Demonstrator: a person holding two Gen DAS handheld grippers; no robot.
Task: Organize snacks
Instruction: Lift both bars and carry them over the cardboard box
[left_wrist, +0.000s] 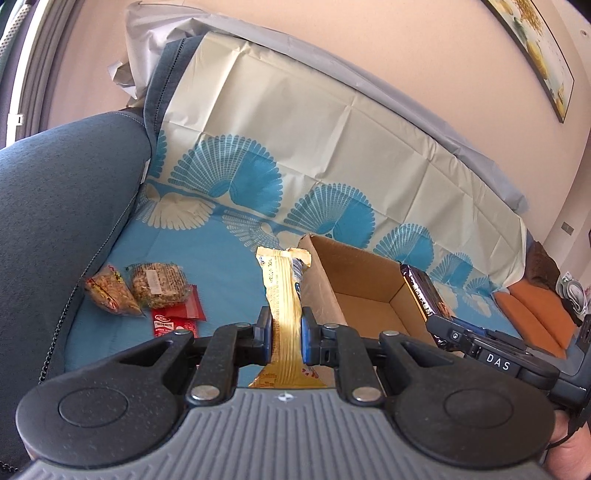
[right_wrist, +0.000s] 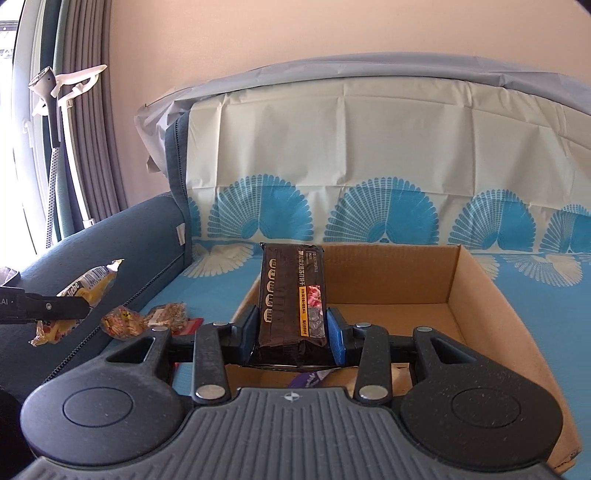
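My left gripper (left_wrist: 286, 326) is shut on a yellow snack packet (left_wrist: 282, 291), held upright just left of an open cardboard box (left_wrist: 373, 284) on a blue sofa cover. The packet also shows at the left of the right wrist view (right_wrist: 86, 291). My right gripper (right_wrist: 291, 326) is shut on a dark brown snack packet (right_wrist: 293, 295), held over the box's (right_wrist: 476, 295) near left part. That dark packet shows in the left wrist view (left_wrist: 424, 291) above the box's right wall. A purple wrapper (right_wrist: 310, 378) lies in the box under my right gripper.
Three loose snacks lie on the cover left of the box: a red-yellow packet (left_wrist: 110, 291), a grain cake in clear wrap (left_wrist: 159, 286) and a red packet (left_wrist: 177, 319). The sofa's blue armrest (left_wrist: 62, 206) rises on the left. The covered backrest (right_wrist: 369, 147) stands behind.
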